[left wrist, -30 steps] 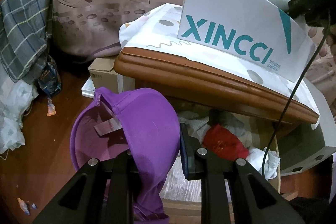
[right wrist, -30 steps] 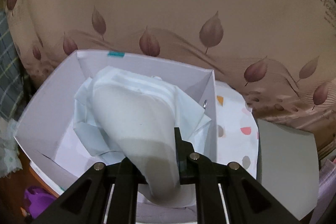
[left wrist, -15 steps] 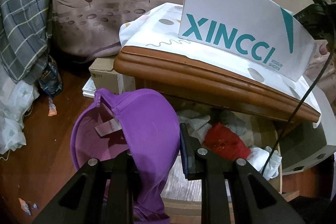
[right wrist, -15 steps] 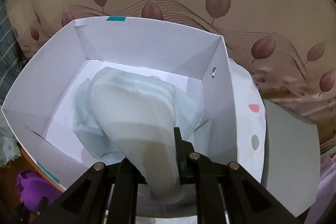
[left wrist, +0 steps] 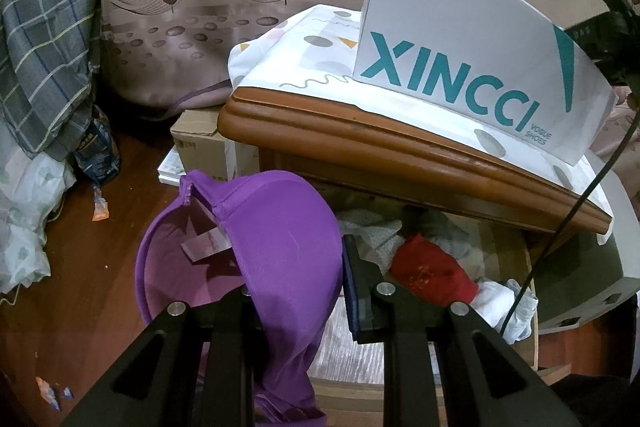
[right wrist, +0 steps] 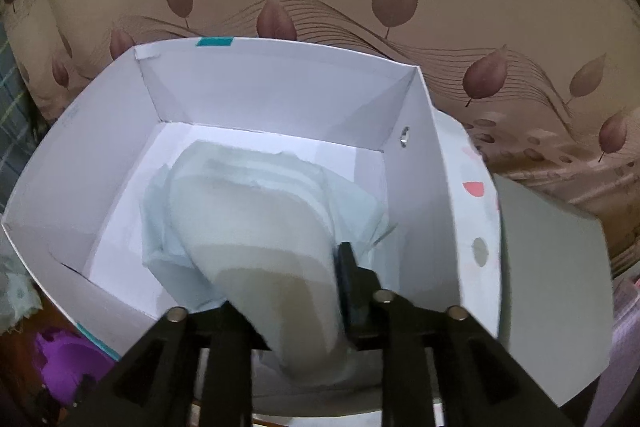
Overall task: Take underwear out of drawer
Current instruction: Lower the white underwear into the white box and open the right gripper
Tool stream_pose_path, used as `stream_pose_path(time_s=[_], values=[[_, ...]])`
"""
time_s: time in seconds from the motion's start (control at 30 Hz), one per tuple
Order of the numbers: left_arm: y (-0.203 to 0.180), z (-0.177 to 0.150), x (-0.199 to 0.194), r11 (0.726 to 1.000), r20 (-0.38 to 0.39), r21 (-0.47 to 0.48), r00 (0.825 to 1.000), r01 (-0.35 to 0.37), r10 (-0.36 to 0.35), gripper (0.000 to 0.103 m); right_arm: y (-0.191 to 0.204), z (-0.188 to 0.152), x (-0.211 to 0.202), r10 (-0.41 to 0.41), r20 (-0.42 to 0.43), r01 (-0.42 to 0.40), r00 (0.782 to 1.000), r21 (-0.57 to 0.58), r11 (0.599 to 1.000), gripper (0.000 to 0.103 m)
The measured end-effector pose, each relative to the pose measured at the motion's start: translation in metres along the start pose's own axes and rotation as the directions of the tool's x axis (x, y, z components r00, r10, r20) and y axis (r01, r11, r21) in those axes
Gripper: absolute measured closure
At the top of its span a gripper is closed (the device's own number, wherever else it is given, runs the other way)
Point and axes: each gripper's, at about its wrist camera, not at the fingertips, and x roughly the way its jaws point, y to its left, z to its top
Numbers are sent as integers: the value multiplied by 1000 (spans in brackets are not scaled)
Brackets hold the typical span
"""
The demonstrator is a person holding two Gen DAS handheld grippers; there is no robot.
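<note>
The white shoe box (right wrist: 100, 187) on the surface (left wrist: 360, 143) holds a pale bra (right wrist: 260, 219). The right hand-held gripper (right wrist: 296, 291) has just been opening, the bra between its jaws. The left hand-held gripper (left wrist: 296, 287) stays clenched on a purple bra (left wrist: 280, 247) above the open drawer (left wrist: 432, 267) of clothes.

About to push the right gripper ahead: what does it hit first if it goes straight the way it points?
Probably the pale garment lying between the right gripper fingers, then the white box floor beneath; depth is unclear.
</note>
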Motion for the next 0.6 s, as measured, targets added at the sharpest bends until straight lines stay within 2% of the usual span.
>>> stream_pose_path(time_s=[0.07, 0.13, 0.4, 0.5, 0.6], values=[[0, 0, 0, 1000, 1, 2, 1000, -1, 1, 84, 4, 0, -3, 7, 20, -7, 1000, 0, 1000, 61], [0, 0, 0, 1000, 1, 2, 1000, 0, 0, 84, 8, -2, -10, 17, 50, -17, 999, 1, 1000, 40], [1, 0, 3, 1000, -5, 13, 1000, -2, 2, 84, 8, -4, -57, 102, 204, -106, 974, 9, 994, 38], [0, -1, 3, 1000, -4, 18, 1000, -3, 3, 84, 0, -22, -79, 102, 268, -112, 958, 24, 993, 33], [-2, -3, 2, 1000, -1, 23, 1000, -6, 6, 84, -15, -58, -93, 78, 309, -102, 948, 63, 993, 32]])
